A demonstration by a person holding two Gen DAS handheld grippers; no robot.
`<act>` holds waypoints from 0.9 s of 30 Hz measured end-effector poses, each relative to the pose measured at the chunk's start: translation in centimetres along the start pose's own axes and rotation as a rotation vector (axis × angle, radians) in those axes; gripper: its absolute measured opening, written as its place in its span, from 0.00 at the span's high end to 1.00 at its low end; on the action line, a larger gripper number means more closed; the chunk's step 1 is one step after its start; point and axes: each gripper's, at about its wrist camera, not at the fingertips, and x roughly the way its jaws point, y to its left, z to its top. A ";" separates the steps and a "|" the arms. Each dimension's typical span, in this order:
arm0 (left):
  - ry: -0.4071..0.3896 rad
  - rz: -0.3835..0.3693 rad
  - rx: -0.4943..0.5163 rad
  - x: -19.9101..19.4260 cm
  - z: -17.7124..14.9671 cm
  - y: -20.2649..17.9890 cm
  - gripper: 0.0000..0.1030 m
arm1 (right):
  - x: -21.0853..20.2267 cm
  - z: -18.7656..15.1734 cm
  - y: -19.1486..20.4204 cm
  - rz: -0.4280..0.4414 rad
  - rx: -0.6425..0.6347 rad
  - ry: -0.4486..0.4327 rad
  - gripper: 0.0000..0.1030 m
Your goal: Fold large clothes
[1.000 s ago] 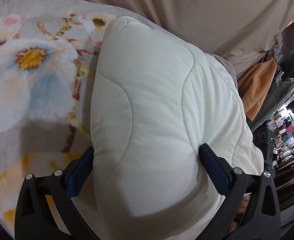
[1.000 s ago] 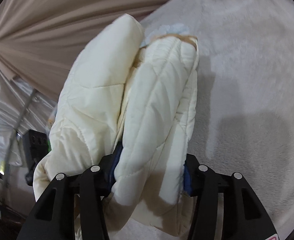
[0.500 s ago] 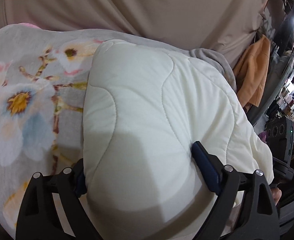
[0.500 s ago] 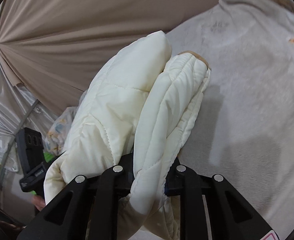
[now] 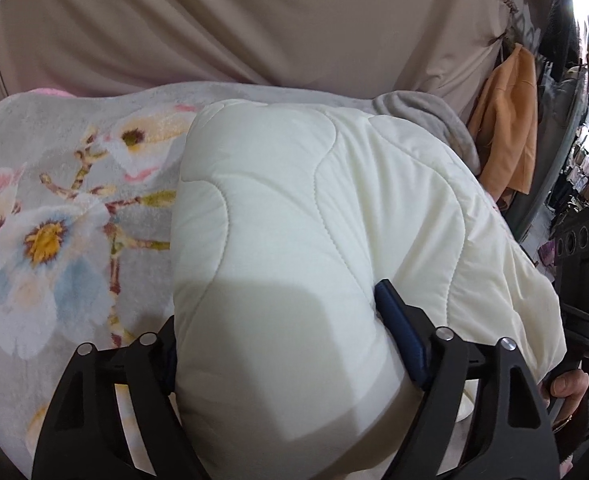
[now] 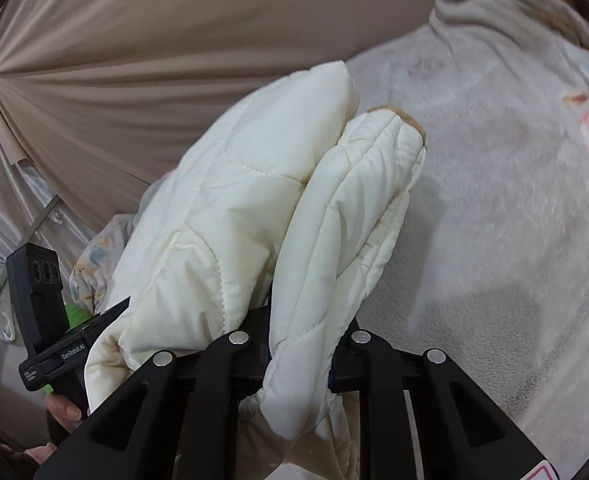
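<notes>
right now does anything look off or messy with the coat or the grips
Nothing stands out. The cream quilted coat is bunched thickly in the left tongs, and the right tongs pinch a folded edge, over the floral blanket.

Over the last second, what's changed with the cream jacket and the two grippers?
Both hand-held grippers tightened on the cream quilted jacket: the left hand-held gripper and the right hand-held gripper each show a narrower gap. The views tilted up, showing more of the tan curtain and less of the floral blanket. Nothing was let go; the jacket is still bunched above the blanket.
</notes>
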 end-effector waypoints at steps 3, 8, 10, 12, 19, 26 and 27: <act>-0.028 -0.027 0.024 -2.0 0.6 -0.9 0.27 | -2.5 0.3 1.3 0.005 -0.017 -0.067 0.84; -0.120 -0.052 0.103 -6.3 1.6 -3.2 0.29 | -7.0 -0.1 3.6 0.007 -0.042 -0.188 0.84; -0.176 -0.061 0.139 -8.7 2.2 -4.3 0.29 | -8.9 -0.1 4.9 0.010 -0.061 -0.237 0.84; -0.235 -0.074 0.164 -11.2 2.7 -5.0 0.29 | -11.1 0.3 7.1 0.011 -0.097 -0.294 0.84; -0.468 -0.095 0.222 -20.6 4.5 -5.6 0.29 | -17.3 2.0 15.4 0.035 -0.260 -0.455 0.84; -0.707 -0.060 0.249 -29.3 5.8 -2.5 0.29 | -19.6 3.7 24.9 0.113 -0.427 -0.574 0.84; -0.729 -0.053 0.246 -30.0 6.1 -2.0 0.29 | -19.7 3.9 26.0 0.128 -0.444 -0.584 0.84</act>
